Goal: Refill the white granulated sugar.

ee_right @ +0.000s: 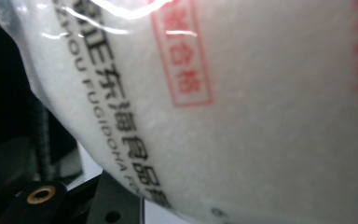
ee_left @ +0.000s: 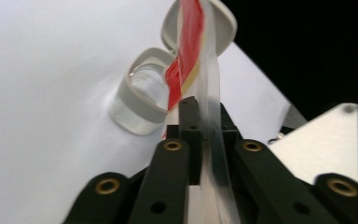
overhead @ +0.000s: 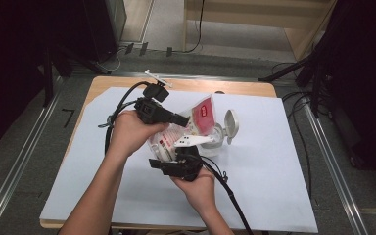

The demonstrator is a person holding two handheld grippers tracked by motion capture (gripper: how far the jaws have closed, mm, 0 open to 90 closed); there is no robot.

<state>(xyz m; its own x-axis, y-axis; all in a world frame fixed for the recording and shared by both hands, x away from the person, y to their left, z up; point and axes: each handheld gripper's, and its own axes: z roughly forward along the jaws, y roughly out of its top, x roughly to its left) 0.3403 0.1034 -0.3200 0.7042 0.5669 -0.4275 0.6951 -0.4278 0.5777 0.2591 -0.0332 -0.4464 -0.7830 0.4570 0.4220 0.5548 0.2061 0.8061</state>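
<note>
A clear plastic bag (overhead: 169, 139) of white granules, with a red label at its top, is held up between both hands over the table's middle. My left gripper (overhead: 186, 120) is shut on the bag's thin top film (ee_left: 212, 84), just below the red label (ee_left: 186, 51). My right gripper (overhead: 183, 156) comes from below and is shut on the bag's full lower part (ee_right: 237, 116), which presses close to its camera; one black finger (ee_right: 98, 205) shows beneath it. A clear jar (overhead: 215, 142) stands just right of the bag with its flip lid (overhead: 231, 125) open.
A white sheet (overhead: 264, 196) covers most of the wooden table. A small white tool (overhead: 157, 78) lies at the far edge. Cables trail from both grippers. Dark stands and cables flank the table on the floor.
</note>
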